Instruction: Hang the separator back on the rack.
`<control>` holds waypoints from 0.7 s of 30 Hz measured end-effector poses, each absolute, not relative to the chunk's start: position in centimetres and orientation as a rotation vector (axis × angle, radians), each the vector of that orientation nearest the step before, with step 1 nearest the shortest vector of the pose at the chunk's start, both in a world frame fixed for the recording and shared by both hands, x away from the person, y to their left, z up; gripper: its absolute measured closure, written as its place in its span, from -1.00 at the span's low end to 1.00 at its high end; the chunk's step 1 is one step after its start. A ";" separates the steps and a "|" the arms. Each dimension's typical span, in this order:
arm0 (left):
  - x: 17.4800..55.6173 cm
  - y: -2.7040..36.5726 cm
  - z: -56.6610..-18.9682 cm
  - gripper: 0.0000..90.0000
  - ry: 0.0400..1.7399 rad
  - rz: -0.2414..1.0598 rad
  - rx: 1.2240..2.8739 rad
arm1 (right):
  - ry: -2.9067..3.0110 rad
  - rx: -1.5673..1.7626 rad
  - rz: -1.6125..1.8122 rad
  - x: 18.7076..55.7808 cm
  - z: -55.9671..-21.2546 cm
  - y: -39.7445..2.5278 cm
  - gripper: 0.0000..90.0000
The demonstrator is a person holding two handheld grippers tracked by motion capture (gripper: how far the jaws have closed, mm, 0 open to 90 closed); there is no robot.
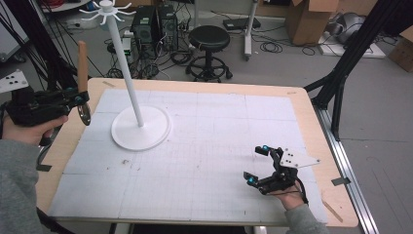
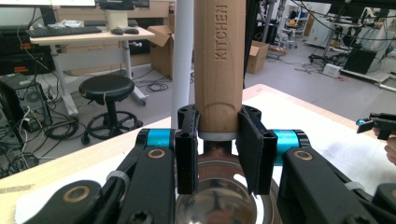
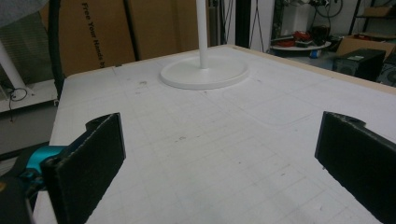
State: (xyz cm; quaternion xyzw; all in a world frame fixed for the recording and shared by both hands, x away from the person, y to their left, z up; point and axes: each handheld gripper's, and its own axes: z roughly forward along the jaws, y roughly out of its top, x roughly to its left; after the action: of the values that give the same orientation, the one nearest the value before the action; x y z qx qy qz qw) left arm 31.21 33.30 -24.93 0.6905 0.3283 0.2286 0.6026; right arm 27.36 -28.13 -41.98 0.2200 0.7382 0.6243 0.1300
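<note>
Right hand-held gripper (image 1: 256,164), near right on the surface (image 1: 311,117): jaws spread wide, nothing between them, resting low over the white gridded mat (image 1: 204,146). Left hand-held gripper (image 1: 80,102), far left at the surface edge: jaws pinching the wooden handle (image 1: 82,58) of a pizza cutter, handle upright, steel wheel (image 1: 84,114) below. The left gripper view reveals "KITCHEN" stamped on the handle. White hook stand (image 1: 141,127) stands on the mat, far left of centre.

"KITCHEN" on the wooden handle (image 2: 218,60); "Free Your Hands" on a cardboard box (image 3: 100,35).
</note>
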 end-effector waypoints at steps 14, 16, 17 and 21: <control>31.5 33.2 -23.5 0.54 0.793 0.574 1.576 | 2.151 0.633 1.816 27.5 -42.0 -28.1 -0.98; 31.5 33.0 -23.3 0.55 0.792 0.581 1.575 | 2.148 0.630 1.820 27.5 -42.0 -28.1 -0.98; 31.5 32.9 -23.2 0.54 0.786 0.579 1.575 | 2.151 0.631 1.823 27.4 -42.0 -28.1 -0.98; 31.7 32.7 -22.6 0.54 0.778 0.585 1.575 | 2.146 0.632 1.824 27.5 -42.0 -28.2 -0.98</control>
State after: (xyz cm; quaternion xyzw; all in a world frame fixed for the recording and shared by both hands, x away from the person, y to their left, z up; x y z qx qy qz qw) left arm 31.70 32.70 -22.56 0.6798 0.3357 0.2526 0.6012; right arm 27.53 -28.23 -41.98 0.2172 0.7373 0.6269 0.1272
